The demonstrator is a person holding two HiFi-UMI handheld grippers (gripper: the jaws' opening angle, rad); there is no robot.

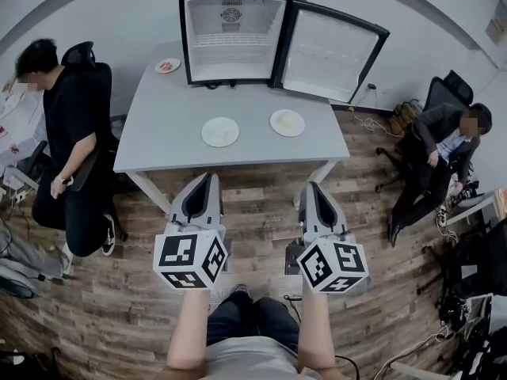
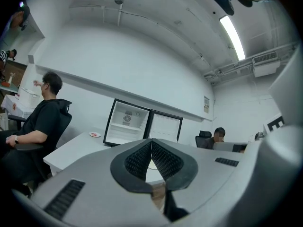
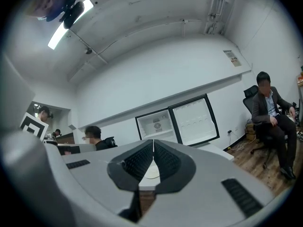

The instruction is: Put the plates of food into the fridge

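Note:
Two pale plates (image 1: 220, 131) (image 1: 287, 123) lie near the front edge of the grey table (image 1: 158, 125). A small plate with red food (image 1: 167, 66) sits at the back left, beside the open mini fridge (image 1: 233, 38). The fridge door (image 1: 333, 50) is swung out to the right. My left gripper (image 1: 207, 176) and right gripper (image 1: 311, 186) hang level over the wooden floor, just short of the table's front edge. Both are shut with nothing in them. The left gripper view shows its shut jaws (image 2: 151, 141) facing the fridge (image 2: 127, 123). In the right gripper view a plate (image 3: 152, 173) shows beyond the shut jaws (image 3: 153, 142).
A person in black (image 1: 67, 133) sits on an office chair at the table's left end. Another person (image 1: 444, 149) sits at the right by cables on the floor (image 1: 372, 121). The table's legs (image 1: 150, 192) stand ahead of the grippers. Clutter lines both side edges.

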